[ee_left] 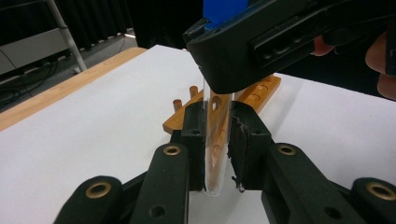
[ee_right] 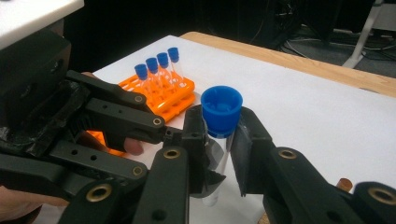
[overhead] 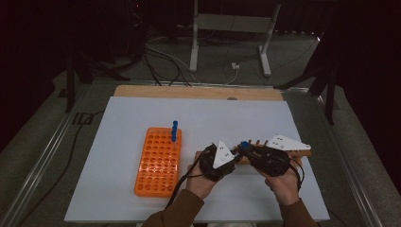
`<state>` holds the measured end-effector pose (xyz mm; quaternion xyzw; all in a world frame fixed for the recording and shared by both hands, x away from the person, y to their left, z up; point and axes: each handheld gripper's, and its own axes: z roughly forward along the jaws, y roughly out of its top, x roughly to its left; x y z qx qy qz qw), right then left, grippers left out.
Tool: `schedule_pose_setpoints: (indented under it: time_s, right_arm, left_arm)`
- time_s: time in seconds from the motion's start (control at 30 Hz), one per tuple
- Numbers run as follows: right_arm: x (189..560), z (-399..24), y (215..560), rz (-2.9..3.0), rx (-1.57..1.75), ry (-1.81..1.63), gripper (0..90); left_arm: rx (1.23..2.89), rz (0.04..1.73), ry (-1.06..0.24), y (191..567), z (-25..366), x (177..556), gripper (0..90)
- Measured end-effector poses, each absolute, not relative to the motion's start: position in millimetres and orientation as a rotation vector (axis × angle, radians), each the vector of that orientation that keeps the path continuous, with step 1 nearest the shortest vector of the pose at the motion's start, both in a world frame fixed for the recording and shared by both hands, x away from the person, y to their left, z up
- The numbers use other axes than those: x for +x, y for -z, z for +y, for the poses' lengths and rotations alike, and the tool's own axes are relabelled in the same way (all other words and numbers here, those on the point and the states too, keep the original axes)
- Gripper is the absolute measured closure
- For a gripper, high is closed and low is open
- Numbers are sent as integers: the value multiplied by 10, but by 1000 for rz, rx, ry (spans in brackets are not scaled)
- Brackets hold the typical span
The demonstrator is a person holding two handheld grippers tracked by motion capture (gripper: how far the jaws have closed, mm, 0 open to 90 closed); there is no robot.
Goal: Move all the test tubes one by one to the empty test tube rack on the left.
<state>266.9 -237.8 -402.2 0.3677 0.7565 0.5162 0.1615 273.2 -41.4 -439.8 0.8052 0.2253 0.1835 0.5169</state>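
We see both the left gripper (ee_left: 217, 140) and right gripper (ee_right: 219, 140) clamped on one blue-capped test tube (ee_right: 218, 122), near the orange rack (overhead: 158, 161).

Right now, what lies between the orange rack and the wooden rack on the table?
In the high view, the left tongs lie between the orange rack and the wooden rack, on the white tabletop.

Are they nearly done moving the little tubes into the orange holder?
Partly. Four blue-capped tubes already stand in the orange rack. One more test tube is in hand now: the right gripper pinches it just under its blue cap, the left gripper lower down. It isn't racked yet, above the wooden rack.
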Motion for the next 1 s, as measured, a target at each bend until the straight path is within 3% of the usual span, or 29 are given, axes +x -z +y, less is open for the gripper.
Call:
schedule_pose_setpoints:
  time_s: [0.13, 0.5, 0.7, 1.0]
  right_arm:
    - [2673, -2381, 4025, 2160, 1046, -1482, 755]
    - [2721, -2543, 3992, 2091, 1107, -1579, 339]
    - [2762, -2613, 4015, 2048, 1146, -1522, 167]
    - [2821, -2696, 4079, 2034, 1174, -1470, 47]
  left_arm:
    - [1930, 544, -440, 4397, -410, 2734, 785]
    - [1905, 630, -437, 4413, -220, 2824, 786]
    - [1877, 672, -456, 4374, -68, 2852, 786]
    - [1857, 714, -469, 4357, 118, 2869, 786]
